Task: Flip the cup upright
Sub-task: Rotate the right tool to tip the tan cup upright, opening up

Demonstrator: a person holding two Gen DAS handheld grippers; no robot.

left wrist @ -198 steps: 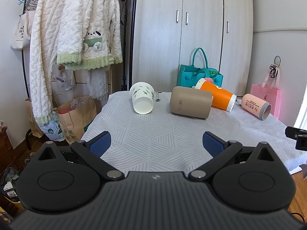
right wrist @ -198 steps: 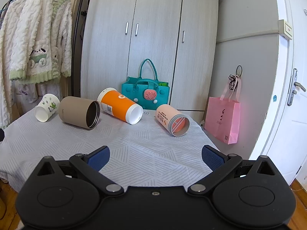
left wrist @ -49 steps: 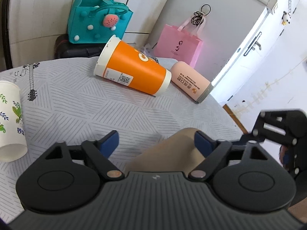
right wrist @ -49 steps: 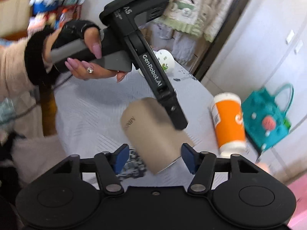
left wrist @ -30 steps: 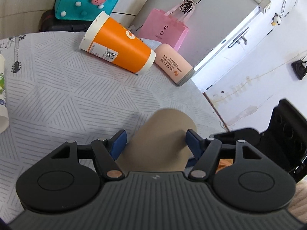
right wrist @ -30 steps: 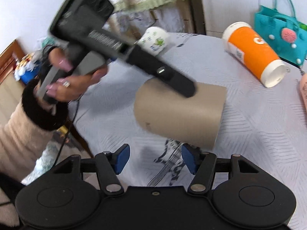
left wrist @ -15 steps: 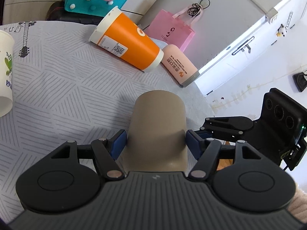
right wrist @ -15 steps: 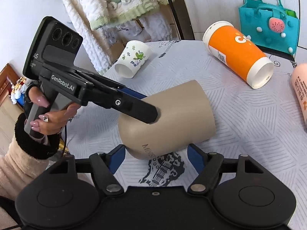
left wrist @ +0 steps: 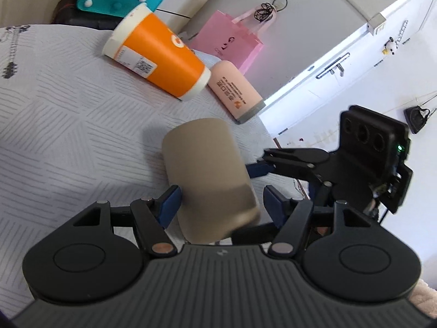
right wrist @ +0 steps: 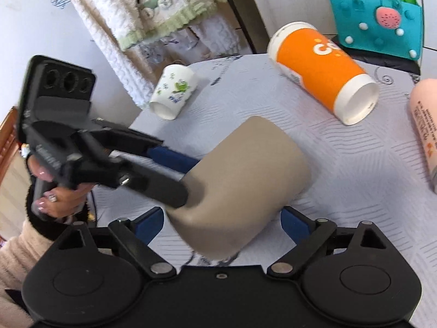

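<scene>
The tan cup [left wrist: 207, 175] is tilted, its far end down on the grey patterned tablecloth [left wrist: 68, 125] and its near end raised. My left gripper [left wrist: 222, 205] has widened: its left pad touches the cup and its right pad stands clear. In the right wrist view the tan cup [right wrist: 245, 183] sits between the pads of my right gripper [right wrist: 221, 224], which are wide apart and not touching it. The left gripper's fingers [right wrist: 164, 183] reach the cup's raised end from the left there.
An orange cup [left wrist: 158, 54], a pink tumbler [left wrist: 235, 93] and a small white leaf-print cup [right wrist: 174, 93] lie on their sides on the table. A teal bag [right wrist: 377, 16] and pink bag [left wrist: 232, 41] stand behind. The table edge is close on the right.
The left gripper's pads have spread wider on the tan cup, with the right pad now off it. The cup has tilted further, base end higher. The right gripper stays open around it.
</scene>
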